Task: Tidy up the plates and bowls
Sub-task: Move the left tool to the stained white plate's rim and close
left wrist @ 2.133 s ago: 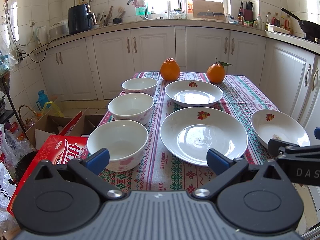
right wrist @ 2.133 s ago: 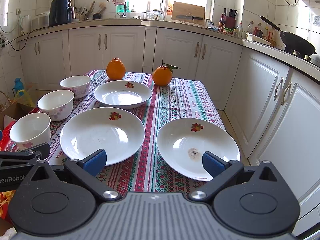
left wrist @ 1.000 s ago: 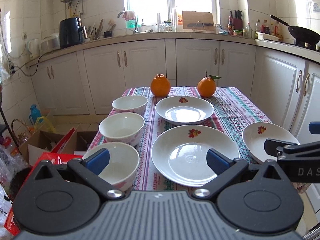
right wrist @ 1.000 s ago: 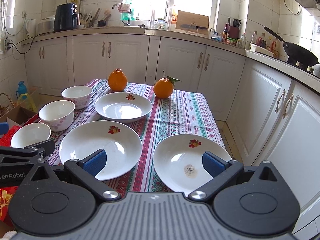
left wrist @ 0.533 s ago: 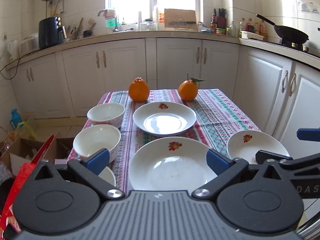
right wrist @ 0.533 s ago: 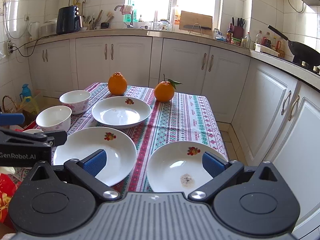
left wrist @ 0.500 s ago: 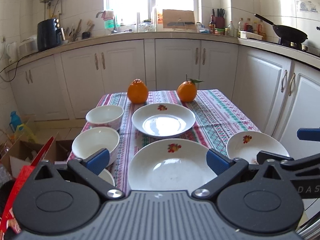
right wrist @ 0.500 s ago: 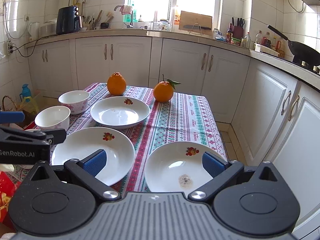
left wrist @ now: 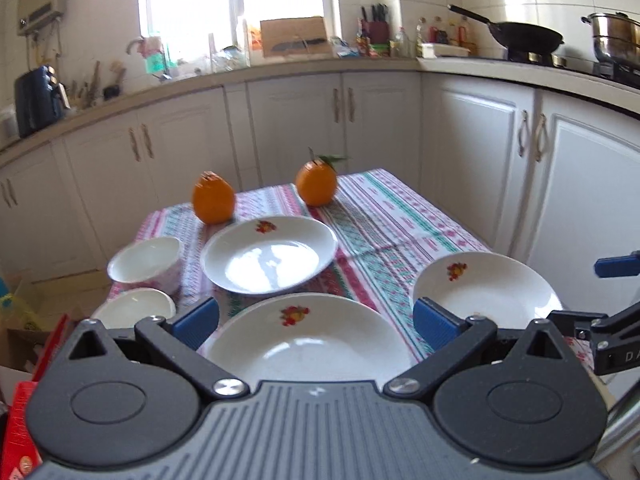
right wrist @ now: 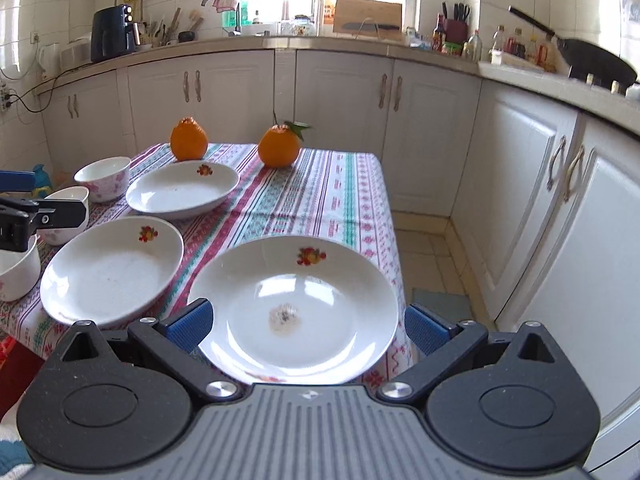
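Observation:
Three white plates with a fruit motif lie on the striped tablecloth: a near one [left wrist: 312,344] in front of my left gripper [left wrist: 316,320], a far one [left wrist: 270,258], and a right one [right wrist: 294,308] with a speck in its middle, between the fingers of my right gripper [right wrist: 306,326]. Three white bowls stand in a row on the left: far [left wrist: 144,262], middle [left wrist: 134,310], near [right wrist: 16,276]. Both grippers are open and empty, held at the table's near edge.
Two oranges [left wrist: 213,197] [left wrist: 317,182] sit at the far end of the table [right wrist: 344,196]. White kitchen cabinets [right wrist: 532,184] run behind and along the right. A red box [left wrist: 18,432] and cardboard boxes lie on the floor at the left.
Both grippers have swung to the right and dropped closer to the table. The right plate now sits between the right gripper's fingers. No dish has moved.

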`<state>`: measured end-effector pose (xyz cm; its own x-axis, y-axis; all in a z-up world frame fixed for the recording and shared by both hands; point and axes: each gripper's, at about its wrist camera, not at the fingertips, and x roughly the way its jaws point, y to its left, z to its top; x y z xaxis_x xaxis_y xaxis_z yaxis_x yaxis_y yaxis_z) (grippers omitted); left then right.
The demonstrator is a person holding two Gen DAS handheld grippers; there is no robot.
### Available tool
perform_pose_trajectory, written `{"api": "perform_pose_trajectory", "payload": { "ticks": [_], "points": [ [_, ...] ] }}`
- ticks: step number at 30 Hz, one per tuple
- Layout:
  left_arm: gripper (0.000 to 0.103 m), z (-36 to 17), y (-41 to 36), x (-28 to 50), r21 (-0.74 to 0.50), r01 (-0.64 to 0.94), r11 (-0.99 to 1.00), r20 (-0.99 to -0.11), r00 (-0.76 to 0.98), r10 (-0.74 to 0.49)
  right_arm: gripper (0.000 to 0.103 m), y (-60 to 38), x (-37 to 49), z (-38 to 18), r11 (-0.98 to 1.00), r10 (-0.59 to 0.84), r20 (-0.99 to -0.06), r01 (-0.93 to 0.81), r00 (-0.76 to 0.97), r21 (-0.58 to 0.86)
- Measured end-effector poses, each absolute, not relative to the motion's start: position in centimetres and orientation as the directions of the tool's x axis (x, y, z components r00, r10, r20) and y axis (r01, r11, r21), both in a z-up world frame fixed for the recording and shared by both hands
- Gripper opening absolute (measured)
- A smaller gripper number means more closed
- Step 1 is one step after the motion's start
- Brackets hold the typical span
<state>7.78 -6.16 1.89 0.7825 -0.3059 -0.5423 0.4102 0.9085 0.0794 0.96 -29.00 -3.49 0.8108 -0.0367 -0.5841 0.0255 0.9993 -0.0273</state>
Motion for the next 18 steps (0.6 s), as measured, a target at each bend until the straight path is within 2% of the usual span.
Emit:
{"api": "perform_pose_trajectory", "payload": {
  "ticks": [3, 9, 18],
  "points": [
    [0.102, 1.1, -7.2, 8.6, 0.068, 0.439, 0.896, -0.597, 0.738, -0.316, 0.103, -30.1, 1.0, -5.2, 1.000, 0.018, -0.618, -0.006, 0.786, 0.021],
    [0.102, 0.0, -9.2, 9.8, 0.065, 0.488, 0.870, -0.675, 0.664, -0.322, 0.103, -30.7, 1.0, -7.8, 0.999, 0.039, -0.642, -0.047, 0.766, 0.004],
    [0.102, -1.2, -12.8, 12.0, 0.077, 0.567, 0.820, -0.729, 0.593, -0.342, 0.103, -31.5, 2.0, -10.3, 0.991, 0.101, -0.666, -0.137, 0.739, -0.002]
  ]
}}
